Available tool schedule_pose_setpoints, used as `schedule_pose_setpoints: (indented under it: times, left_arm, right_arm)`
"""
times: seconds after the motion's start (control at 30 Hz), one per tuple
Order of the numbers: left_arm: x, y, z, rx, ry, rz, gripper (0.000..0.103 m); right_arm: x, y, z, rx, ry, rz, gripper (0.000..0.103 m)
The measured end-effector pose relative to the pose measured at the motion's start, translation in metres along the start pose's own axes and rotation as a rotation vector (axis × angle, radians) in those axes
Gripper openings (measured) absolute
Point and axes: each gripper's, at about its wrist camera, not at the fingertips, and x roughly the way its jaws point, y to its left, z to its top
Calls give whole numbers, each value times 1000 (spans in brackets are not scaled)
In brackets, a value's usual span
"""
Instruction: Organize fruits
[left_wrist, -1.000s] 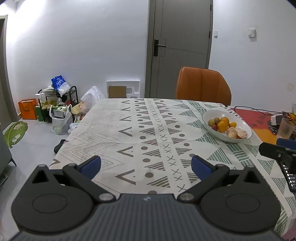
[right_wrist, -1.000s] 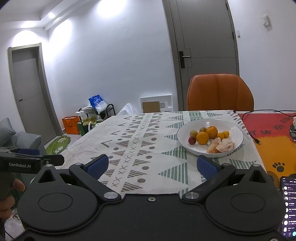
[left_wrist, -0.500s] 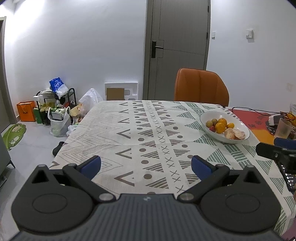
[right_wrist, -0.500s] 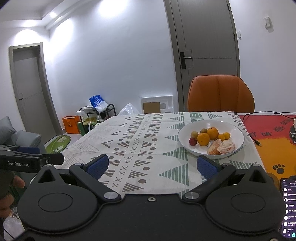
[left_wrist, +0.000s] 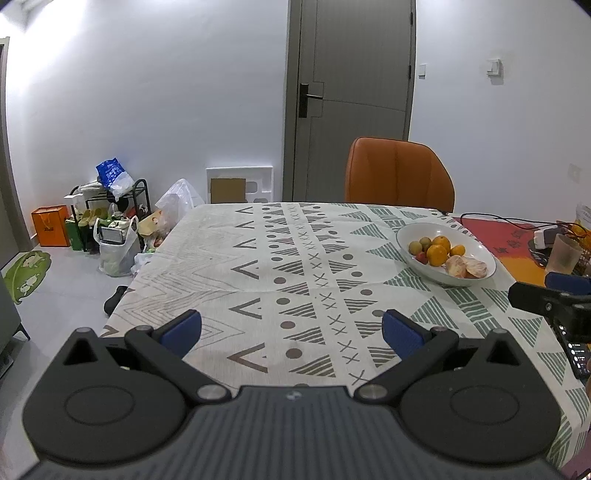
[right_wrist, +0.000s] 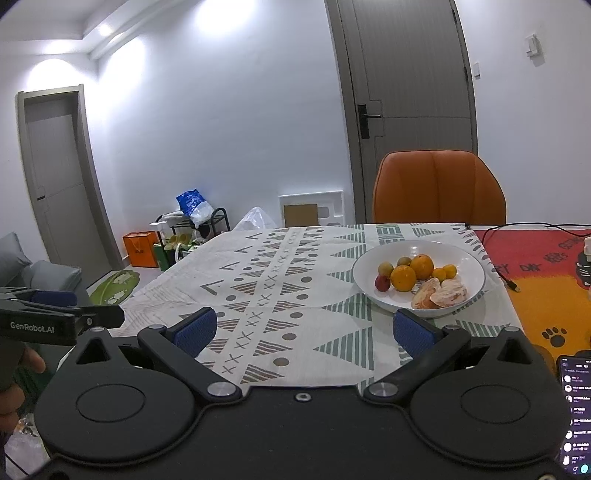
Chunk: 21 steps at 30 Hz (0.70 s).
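A white bowl (right_wrist: 472, 291) stands on the patterned tablecloth and holds oranges (right_wrist: 403, 277), small yellow and green fruits, a red fruit (right_wrist: 382, 283) and peeled segments (right_wrist: 439, 293). The bowl also shows at the right in the left wrist view (left_wrist: 484, 254). My right gripper (right_wrist: 302, 332) is open and empty, just short of the bowl. My left gripper (left_wrist: 291, 330) is open and empty over the table's near edge, left of the bowl. Each gripper shows at the edge of the other's view.
An orange chair (right_wrist: 439, 188) stands behind the table. A red-orange mat (right_wrist: 546, 280) with a cable lies right of the bowl. A phone (right_wrist: 576, 413) lies at the near right. A cup (left_wrist: 563, 254) stands at the right. Bags and a rack (left_wrist: 110, 221) are on the floor, left.
Both grippers have drifted slightly; the bowl sits a little lower in each view. Both stay open and empty.
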Motion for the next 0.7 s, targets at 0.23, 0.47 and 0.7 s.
schedule_pose_setpoints:
  times: [0.23,0.47,0.7]
  left_arm:
    - [0,0,0,0,2,0,103]
    - [0,-1,0,3,6,-3,103]
    - [3,0,0,3,12,-5,103]
  right_arm:
    - [0,2,0,-10,-1,6,103]
    - [0,0,-1,-6,2,4,103]
    - [0,-3,-1,1,0,0,103]
